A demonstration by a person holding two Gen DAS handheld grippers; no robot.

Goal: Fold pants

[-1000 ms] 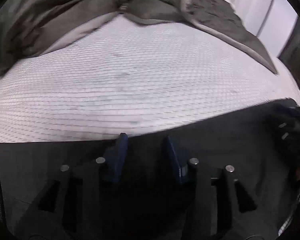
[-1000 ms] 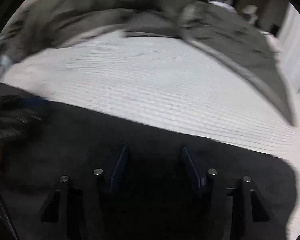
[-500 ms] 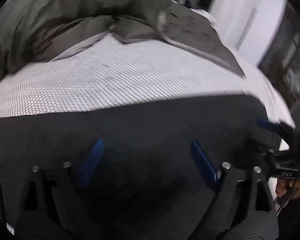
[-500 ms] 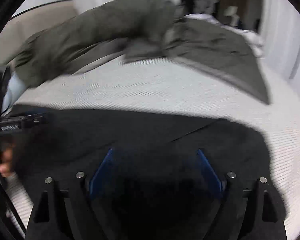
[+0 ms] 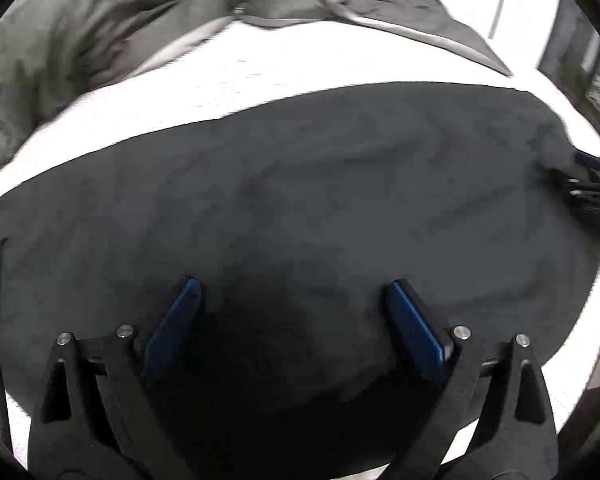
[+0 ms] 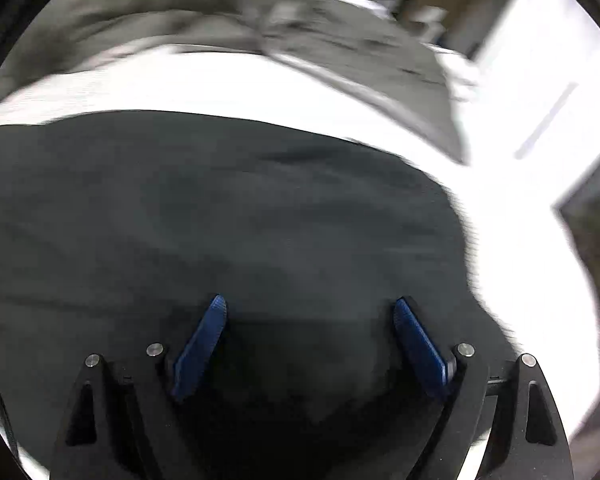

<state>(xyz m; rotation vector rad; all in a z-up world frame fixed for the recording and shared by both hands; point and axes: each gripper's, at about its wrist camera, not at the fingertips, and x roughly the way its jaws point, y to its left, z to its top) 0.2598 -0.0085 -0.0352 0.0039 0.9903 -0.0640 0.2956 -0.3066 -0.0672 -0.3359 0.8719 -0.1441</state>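
Both claws are hovering spread over our dark pants (image 5: 320, 208): the left gripper (image 5: 292, 312) is opening wider, the right gripper (image 6: 306, 328) pinching nothing. Pants are lying flat on the near white bed (image 5: 300, 60), a grey duvet (image 5: 80, 32) bunching at the far side.

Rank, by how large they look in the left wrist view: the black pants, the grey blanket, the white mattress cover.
1. black pants, filling most of the frame.
2 and 3. grey blanket and white mattress cover: similar visible area, so unranked; each is partly hidden.
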